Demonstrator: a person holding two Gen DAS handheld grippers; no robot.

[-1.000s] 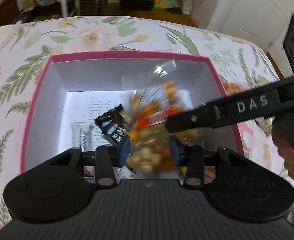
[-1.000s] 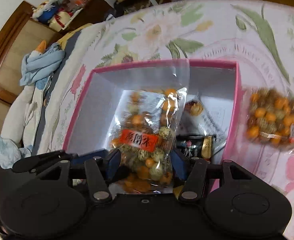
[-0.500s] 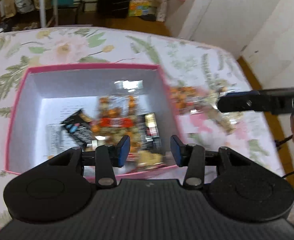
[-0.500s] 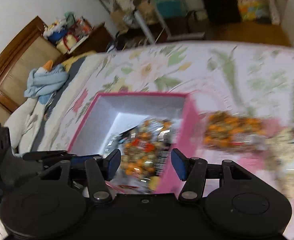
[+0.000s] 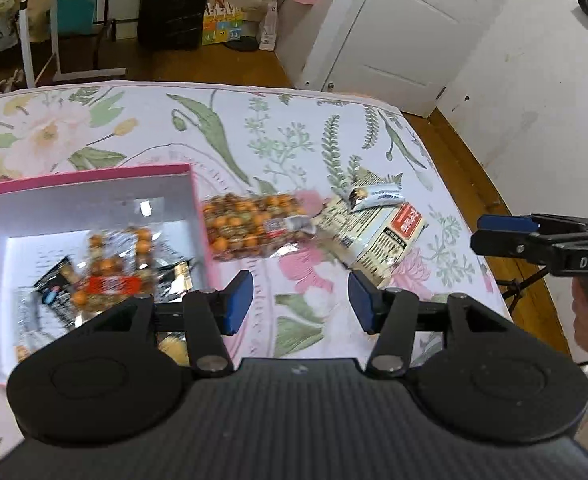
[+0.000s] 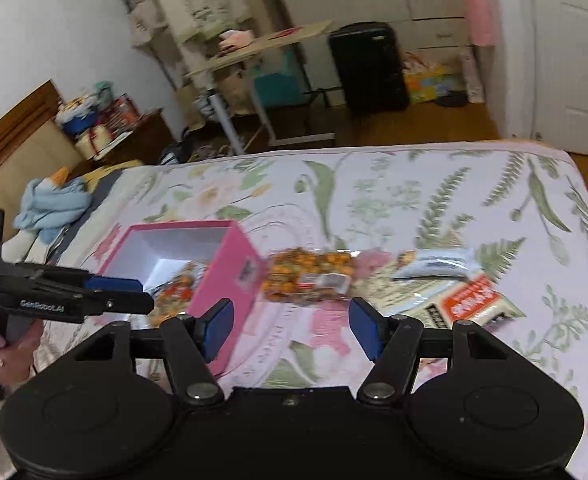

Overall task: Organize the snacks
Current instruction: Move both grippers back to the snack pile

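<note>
Both tilt down over the floral bed (image 5: 277, 128). The left hand-held gripper (image 5: 300, 300) and right hand-held gripper (image 6: 289, 326) have just been opening, jaws apart, nothing between. One clear bag of orange snack balls (image 5: 111, 268) lies blurred in the pink cardboard box (image 5: 93, 174); another (image 6: 310, 274) lies just beside it.

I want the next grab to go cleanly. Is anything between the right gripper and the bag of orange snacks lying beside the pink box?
Nothing visible: the right gripper is open and empty, with only bare bedspread before the bag of orange snacks.
</note>
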